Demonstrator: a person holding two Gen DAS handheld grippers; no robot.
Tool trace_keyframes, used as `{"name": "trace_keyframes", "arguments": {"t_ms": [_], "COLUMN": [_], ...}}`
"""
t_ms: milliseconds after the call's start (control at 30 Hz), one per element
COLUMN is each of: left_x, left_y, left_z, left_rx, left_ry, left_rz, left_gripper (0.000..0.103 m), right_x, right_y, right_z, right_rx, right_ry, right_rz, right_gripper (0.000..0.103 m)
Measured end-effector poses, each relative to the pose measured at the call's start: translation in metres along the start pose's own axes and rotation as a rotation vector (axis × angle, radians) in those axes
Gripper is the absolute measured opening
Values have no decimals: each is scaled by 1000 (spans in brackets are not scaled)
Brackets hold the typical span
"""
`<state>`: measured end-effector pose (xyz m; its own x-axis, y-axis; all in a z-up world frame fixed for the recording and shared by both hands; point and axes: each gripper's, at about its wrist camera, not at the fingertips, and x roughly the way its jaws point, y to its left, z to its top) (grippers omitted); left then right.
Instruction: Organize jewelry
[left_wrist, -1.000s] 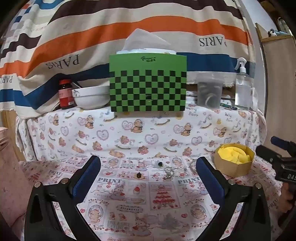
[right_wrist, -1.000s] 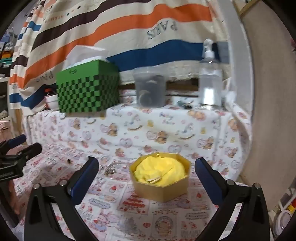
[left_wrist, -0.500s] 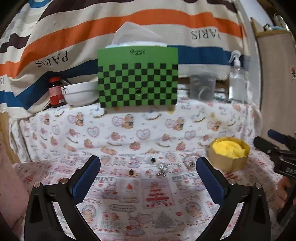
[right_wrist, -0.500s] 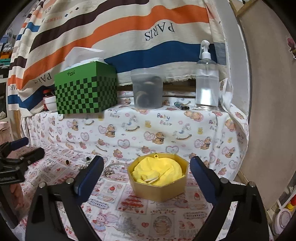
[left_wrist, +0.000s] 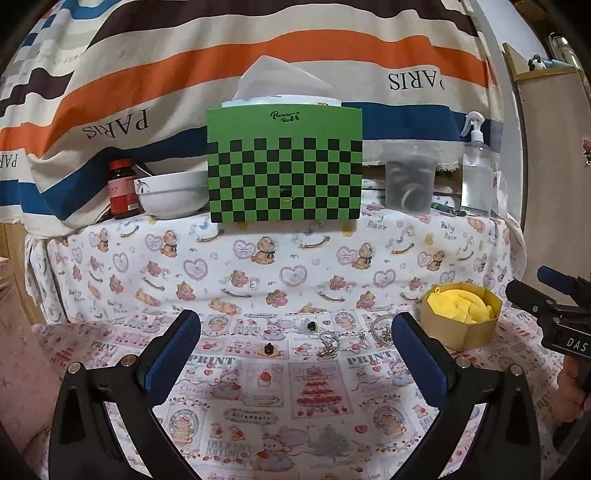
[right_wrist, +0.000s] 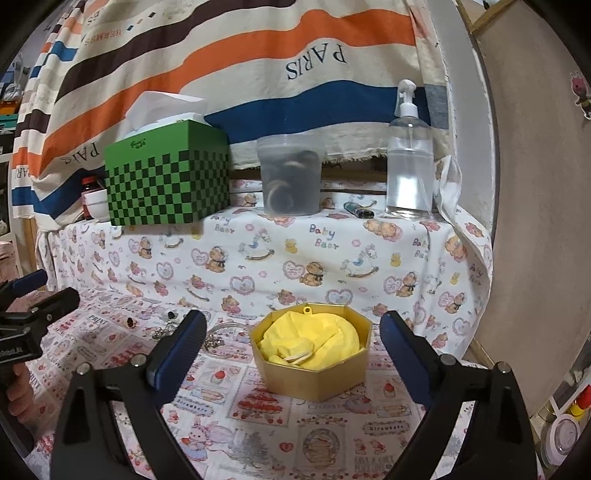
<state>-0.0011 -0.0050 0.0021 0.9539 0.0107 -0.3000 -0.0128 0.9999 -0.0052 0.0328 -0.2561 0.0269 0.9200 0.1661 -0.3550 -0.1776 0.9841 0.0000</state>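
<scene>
A gold octagonal box (right_wrist: 314, 373) with yellow cloth lining (right_wrist: 310, 339) sits on the printed tablecloth; it also shows in the left wrist view (left_wrist: 461, 321). Loose jewelry lies left of it: a silver bangle (left_wrist: 382, 325), a silver chain piece (left_wrist: 330, 341) and two small dark earrings (left_wrist: 269, 348) (left_wrist: 312, 325). The bangle (right_wrist: 221, 338) also shows in the right wrist view. My left gripper (left_wrist: 295, 354) is open and empty, above the cloth just in front of the jewelry. My right gripper (right_wrist: 291, 350) is open and empty, with the box between its fingers' line of sight.
A raised shelf at the back holds a green checkered tissue box (left_wrist: 284, 166), a white bowl (left_wrist: 171, 194), a red-capped jar (left_wrist: 122, 188), a clear tub (left_wrist: 408, 182) and a spray bottle (left_wrist: 476, 173). A striped cloth hangs behind. A wall stands at the right.
Both grippers have pulled back and tilted slightly, so the table appears a little farther and lower. The jewelry and box have not moved. Both grippers stay open.
</scene>
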Motion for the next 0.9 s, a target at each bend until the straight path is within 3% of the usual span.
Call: {"name": "trace_keyframes", "arguments": {"t_ms": [900], "left_x": [-3], "left_y": [0], "left_z": [-3], "left_rx": [3], "left_ry": [-5], "left_rz": [7], "left_gripper": [102], "right_x": [2], "right_y": [0], "right_z": [-1], "right_rx": [16], "right_ry": [2], "right_rz": [-38], "right_gripper": [103]}}
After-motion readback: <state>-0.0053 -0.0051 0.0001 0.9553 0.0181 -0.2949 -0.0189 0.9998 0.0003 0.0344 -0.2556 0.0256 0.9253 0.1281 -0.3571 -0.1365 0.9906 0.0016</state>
